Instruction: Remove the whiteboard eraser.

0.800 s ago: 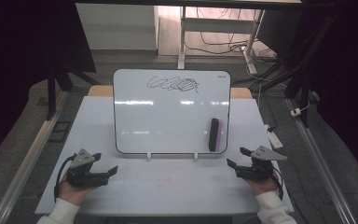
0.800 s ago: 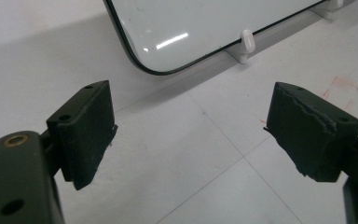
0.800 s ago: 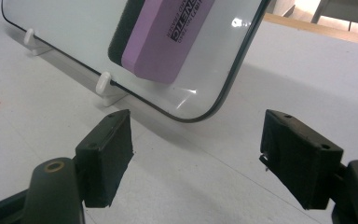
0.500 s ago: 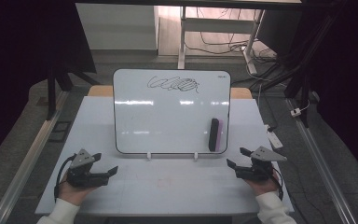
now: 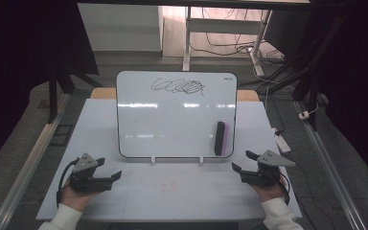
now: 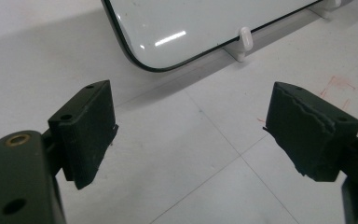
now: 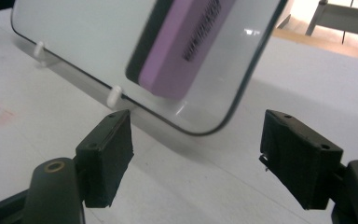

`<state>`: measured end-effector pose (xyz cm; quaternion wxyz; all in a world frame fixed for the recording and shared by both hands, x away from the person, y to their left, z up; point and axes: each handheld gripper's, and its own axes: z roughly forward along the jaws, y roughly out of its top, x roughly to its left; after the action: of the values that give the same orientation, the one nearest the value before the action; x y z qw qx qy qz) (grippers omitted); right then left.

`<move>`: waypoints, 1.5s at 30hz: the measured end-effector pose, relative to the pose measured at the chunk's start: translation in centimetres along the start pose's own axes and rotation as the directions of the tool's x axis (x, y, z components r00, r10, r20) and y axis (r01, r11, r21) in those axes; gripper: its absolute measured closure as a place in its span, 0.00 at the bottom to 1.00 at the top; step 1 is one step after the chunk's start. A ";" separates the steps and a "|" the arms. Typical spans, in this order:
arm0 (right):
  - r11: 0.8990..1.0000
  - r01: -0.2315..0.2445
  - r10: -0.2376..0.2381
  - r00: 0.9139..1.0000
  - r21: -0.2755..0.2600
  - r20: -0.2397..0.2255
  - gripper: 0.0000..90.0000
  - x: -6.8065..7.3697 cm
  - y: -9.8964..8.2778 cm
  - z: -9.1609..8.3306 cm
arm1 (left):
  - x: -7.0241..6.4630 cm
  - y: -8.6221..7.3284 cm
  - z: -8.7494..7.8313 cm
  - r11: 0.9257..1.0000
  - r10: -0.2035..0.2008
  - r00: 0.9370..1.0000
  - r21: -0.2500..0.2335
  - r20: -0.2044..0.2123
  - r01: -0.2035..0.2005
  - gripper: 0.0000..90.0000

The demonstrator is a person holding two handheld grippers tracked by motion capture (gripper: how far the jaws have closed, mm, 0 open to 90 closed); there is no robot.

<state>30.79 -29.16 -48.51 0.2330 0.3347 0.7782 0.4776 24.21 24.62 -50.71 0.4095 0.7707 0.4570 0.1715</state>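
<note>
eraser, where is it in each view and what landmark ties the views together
High view: eraser stuck upright on the whiteboard, lower right.
Left gripper view: I can't find it; the board's lower corner sits top centre.
Right gripper view: top centre, purple and black, tilted on the board.
Shared landmark: the board's white clips.

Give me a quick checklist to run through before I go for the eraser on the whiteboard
1. Right gripper open and empty: ok, jaws stand wide with nothing between them.
2. Left gripper open and empty: ok, same.
3. Eraser reachable: ok, it sits at the lower right of the whiteboard, nearest the right gripper.
4. Path from right gripper to eraser free: ok, bare table lies between.
5. Whiteboard steady: cannot tell; it leans in two small white clips, but how firmly is not visible.
6. Scribble to wipe present: ok, black marks near the top edge.
</note>
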 end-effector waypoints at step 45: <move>0.996 -0.018 0.001 0.982 0.088 0.187 0.40 4.7 5.1 5.2 | 0.2 -0.2 0.1 1.000 -0.009 1.000 0.006 0.005 0.009 0.19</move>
<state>32.74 -21.01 -46.37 0.2874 0.3920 0.7719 0.4098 24.26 24.77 -50.94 0.4094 0.7702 0.4599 0.1662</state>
